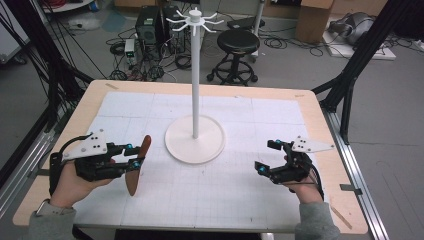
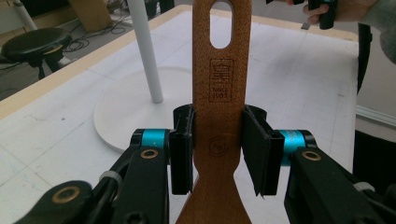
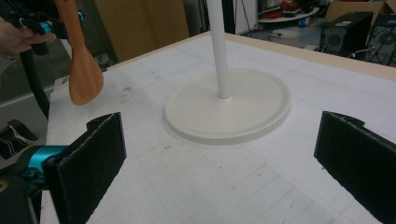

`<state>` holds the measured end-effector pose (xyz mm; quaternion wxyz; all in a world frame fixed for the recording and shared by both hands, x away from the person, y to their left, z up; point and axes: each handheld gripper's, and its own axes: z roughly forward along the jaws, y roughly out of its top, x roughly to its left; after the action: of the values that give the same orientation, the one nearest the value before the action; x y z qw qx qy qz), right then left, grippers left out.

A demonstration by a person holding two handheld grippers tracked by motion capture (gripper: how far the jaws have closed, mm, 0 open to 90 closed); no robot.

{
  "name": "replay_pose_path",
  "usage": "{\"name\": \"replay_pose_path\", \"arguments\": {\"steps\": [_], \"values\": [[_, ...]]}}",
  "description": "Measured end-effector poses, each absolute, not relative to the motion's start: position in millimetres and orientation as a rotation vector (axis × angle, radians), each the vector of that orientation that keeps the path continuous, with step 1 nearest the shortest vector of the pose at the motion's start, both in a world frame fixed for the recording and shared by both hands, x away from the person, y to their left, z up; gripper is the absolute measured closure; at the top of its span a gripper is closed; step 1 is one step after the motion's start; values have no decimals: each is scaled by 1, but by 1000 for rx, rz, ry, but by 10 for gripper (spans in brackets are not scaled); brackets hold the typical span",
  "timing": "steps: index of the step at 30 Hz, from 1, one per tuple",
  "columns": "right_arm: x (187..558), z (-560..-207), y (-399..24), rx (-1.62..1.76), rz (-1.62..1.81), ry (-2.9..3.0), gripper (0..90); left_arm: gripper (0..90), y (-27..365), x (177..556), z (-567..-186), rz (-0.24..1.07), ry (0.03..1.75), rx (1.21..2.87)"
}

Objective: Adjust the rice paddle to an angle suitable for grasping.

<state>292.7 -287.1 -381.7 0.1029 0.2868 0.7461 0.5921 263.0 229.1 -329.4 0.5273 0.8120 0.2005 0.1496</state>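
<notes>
Wooden brown flat spatula clamped at its neck in my left gripper, at 9 o'clock of the white hook stand, probably for hanging; right gripper wide, empty.

A wooden-edged table is covered by a white gridded mat. On the mat, near its middle, a round white base is set, from which a thin white pole rises upright. Small marks at the table's edges may be tape.
</notes>
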Motion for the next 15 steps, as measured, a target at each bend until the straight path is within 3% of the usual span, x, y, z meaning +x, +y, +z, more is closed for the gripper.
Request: {"name": "replay_pose_path", "arguments": {"steps": [15], "values": [[291, -384, -293, 865, 1756, 2181, 10, 652, 230, 268, -331, 340, 493, 1903]]}}
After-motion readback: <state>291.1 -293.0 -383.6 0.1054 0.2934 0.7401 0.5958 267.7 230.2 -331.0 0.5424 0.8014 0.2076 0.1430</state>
